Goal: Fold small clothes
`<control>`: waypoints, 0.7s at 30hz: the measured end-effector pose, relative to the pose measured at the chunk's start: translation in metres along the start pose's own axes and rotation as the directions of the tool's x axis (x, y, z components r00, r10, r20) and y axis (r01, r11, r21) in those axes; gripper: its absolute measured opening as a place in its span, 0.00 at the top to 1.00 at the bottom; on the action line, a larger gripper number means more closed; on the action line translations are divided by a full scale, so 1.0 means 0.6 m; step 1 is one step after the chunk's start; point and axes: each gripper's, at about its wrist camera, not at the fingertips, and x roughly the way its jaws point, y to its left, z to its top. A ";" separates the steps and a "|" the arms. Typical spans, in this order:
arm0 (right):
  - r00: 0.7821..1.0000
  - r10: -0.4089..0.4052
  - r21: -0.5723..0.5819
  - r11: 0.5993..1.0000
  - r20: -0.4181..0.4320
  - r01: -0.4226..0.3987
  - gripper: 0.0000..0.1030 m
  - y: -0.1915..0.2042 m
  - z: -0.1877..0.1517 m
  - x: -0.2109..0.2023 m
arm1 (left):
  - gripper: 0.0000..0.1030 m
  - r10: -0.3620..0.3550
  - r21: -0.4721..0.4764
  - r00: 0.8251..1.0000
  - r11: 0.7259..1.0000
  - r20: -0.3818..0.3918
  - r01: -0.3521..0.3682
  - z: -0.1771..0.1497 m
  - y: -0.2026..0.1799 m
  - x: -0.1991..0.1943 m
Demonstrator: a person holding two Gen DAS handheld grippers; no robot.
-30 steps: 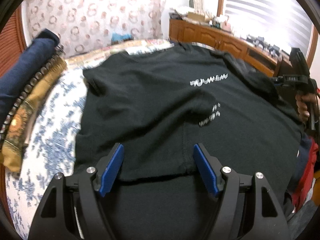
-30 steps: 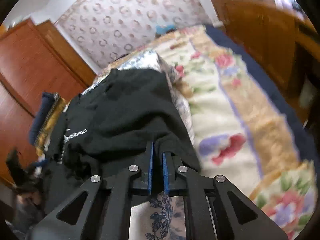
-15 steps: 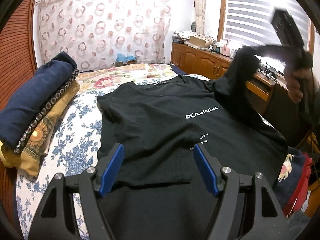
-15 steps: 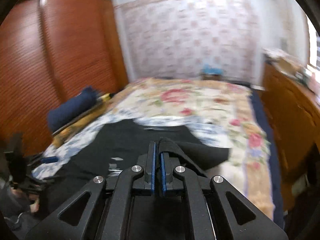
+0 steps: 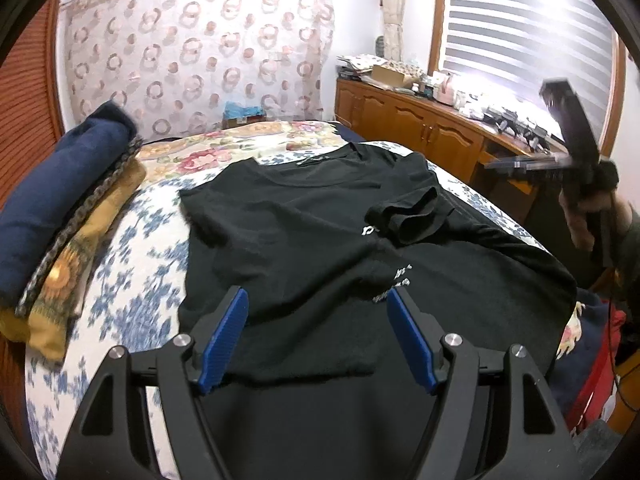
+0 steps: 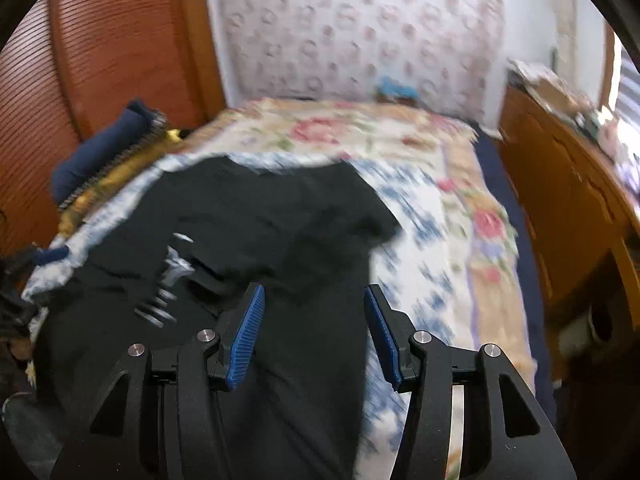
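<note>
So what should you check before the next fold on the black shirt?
1. Right tongs let go of the sleeve: ok. They have just been opening and nothing is between the pads.
2. Sleeve folded in onto the black shirt: ok, though it lies bunched, not flat.
3. Left tongs ready to grab: ok, open above the shirt's near part, holding nothing.
4. Shirt lying flat on the blue flowered sheet: not ok, wrinkles run across the middle.
5. Far sleeve folded too: cannot tell.
6. Folded pile out of the way: ok, apart from the shirt at the bed's edge.
</note>
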 end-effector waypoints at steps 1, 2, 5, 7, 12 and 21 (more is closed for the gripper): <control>1.000 0.001 0.018 1.000 -0.007 -0.001 0.49 -0.010 -0.014 0.005 | 0.29 -0.011 0.009 1.000 1.000 -0.005 0.011 0.007 -0.003 0.006; 1.000 0.005 0.031 0.999 -0.017 -0.004 0.49 -0.018 -0.030 0.010 | 0.29 -0.020 0.014 1.000 1.000 -0.010 0.020 0.015 -0.007 0.013; 1.000 0.020 0.044 0.999 -0.024 -0.019 0.58 -0.023 -0.069 0.015 | 0.29 -0.062 0.038 0.998 0.997 -0.031 0.063 0.044 -0.023 0.041; 0.999 0.035 0.045 0.998 -0.025 -0.034 0.60 -0.020 -0.086 0.017 | 0.30 -0.108 0.052 0.993 0.992 -0.052 0.111 0.067 -0.036 0.065; 1.000 0.013 0.062 0.998 -0.012 -0.012 0.60 -0.030 -0.084 0.028 | 0.38 -0.184 0.085 0.977 0.977 -0.105 0.193 0.119 -0.074 0.131; 1.000 -0.021 0.057 0.998 -0.001 0.021 0.60 -0.090 -0.022 0.057 | 0.49 -0.264 0.138 0.943 0.946 -0.203 0.294 0.166 -0.141 0.233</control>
